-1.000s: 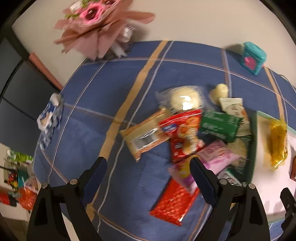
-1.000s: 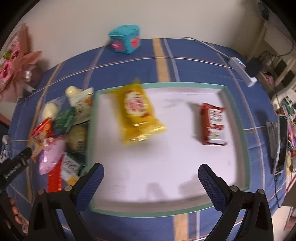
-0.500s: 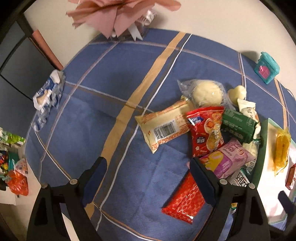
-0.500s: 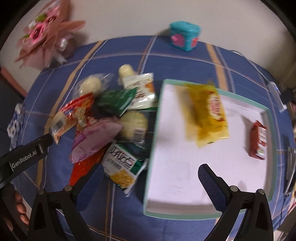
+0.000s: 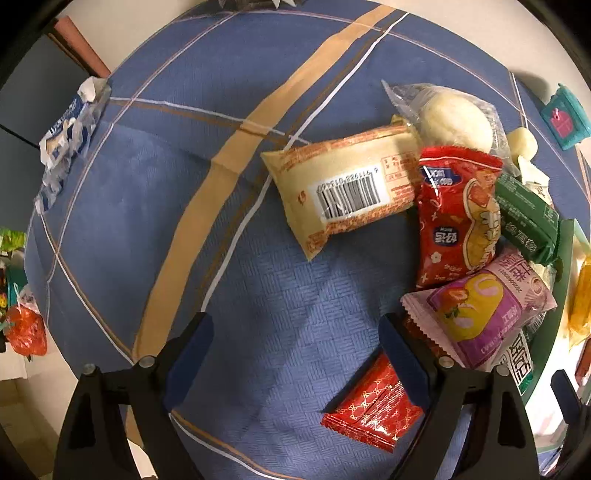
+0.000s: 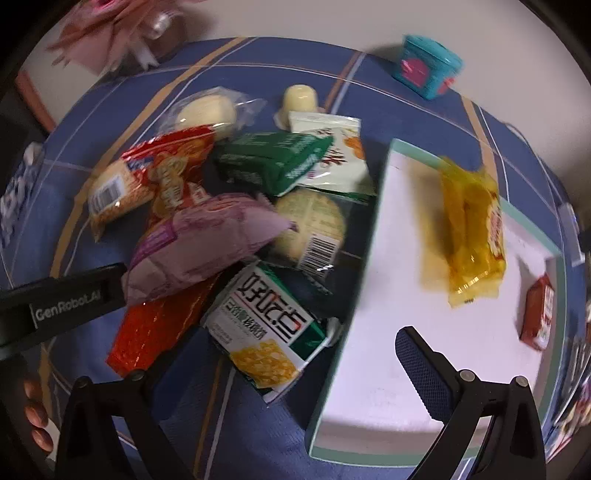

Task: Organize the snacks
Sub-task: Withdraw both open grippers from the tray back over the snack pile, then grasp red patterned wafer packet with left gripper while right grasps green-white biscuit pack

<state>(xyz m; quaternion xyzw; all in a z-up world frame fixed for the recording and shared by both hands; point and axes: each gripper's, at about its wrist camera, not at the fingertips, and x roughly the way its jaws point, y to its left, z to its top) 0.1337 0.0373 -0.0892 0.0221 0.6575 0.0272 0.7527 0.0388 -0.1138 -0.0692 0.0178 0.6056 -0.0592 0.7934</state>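
Observation:
A pile of snack packs lies on the blue cloth: a tan bar pack (image 5: 343, 192), a red biscuit bag (image 5: 458, 214), a pink pack (image 5: 480, 317), a green pack (image 5: 524, 218), a red foil pack (image 5: 373, 406) and a corn-snack pack (image 6: 266, 328). My left gripper (image 5: 295, 354) is open and empty, low over bare cloth just left of the pile. My right gripper (image 6: 288, 373) is open and empty, over the corn-snack pack at the tray's left rim (image 6: 354, 295). The white tray holds a yellow pack (image 6: 472, 225) and a red pack (image 6: 539, 314).
A teal box (image 6: 424, 66) stands at the table's far edge. A pink bouquet (image 6: 122, 26) lies at the far left. A tissue pack (image 5: 70, 129) sits at the table's left edge. The left gripper's body (image 6: 62, 299) shows at the right wrist view's left.
Both grippers have come down closer to the table. The right gripper has swung left from the tray toward the snack pile. Both stay open.

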